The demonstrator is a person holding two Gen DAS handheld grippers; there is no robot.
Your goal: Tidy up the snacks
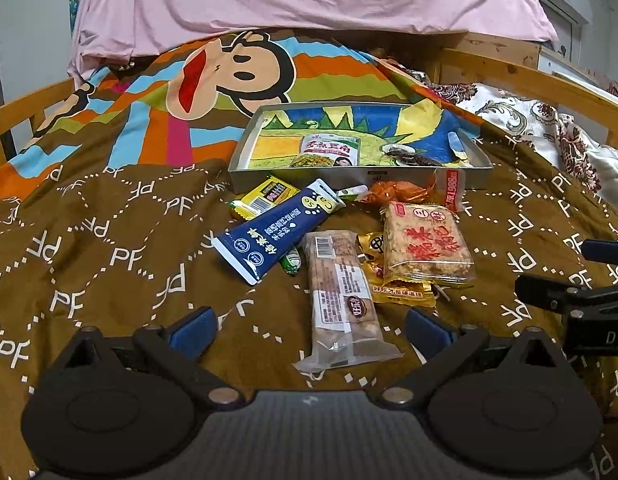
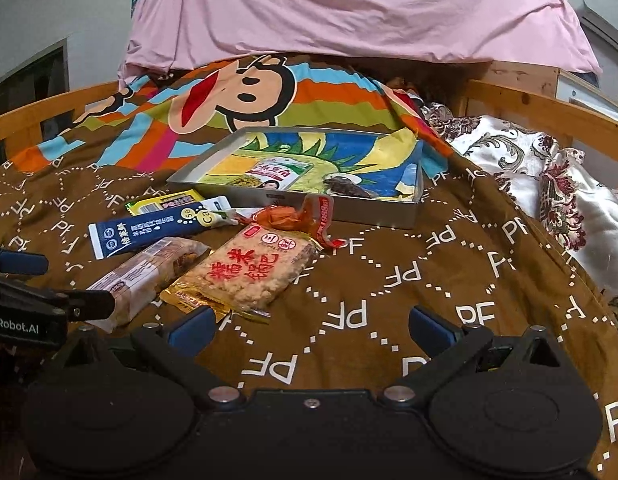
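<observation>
The left gripper (image 1: 309, 330) hangs low over the bedspread with its jaws spread wide and nothing between them; the clear-wrapped biscuit bar (image 1: 343, 300) lies lengthwise in the gap, its near end almost level with the blue fingertips (image 1: 195, 326). The right gripper (image 2: 309, 330) is just as wide and empty, over bare brown bedspread (image 2: 389, 280).

Taking the metal tray (image 1: 479, 178) as the landmark: the loose snacks lie in a heap just in front of its near wall, and one green pouch (image 1: 329, 152) already lies inside.

The risks, as I judge them:
- The bar's slick film could slip out of a shallow pinch.
- The rice cracker pack (image 1: 427, 240) overlaps a gold wrapper (image 1: 401, 294) beside the bar, so a careless close may snag both.
- The soft quilt gives underfoot, so pressing down could tilt the tray or bury a fingertip in fabric.
- The blue tube (image 1: 277, 230) rests on smaller sweets that may roll away.
</observation>
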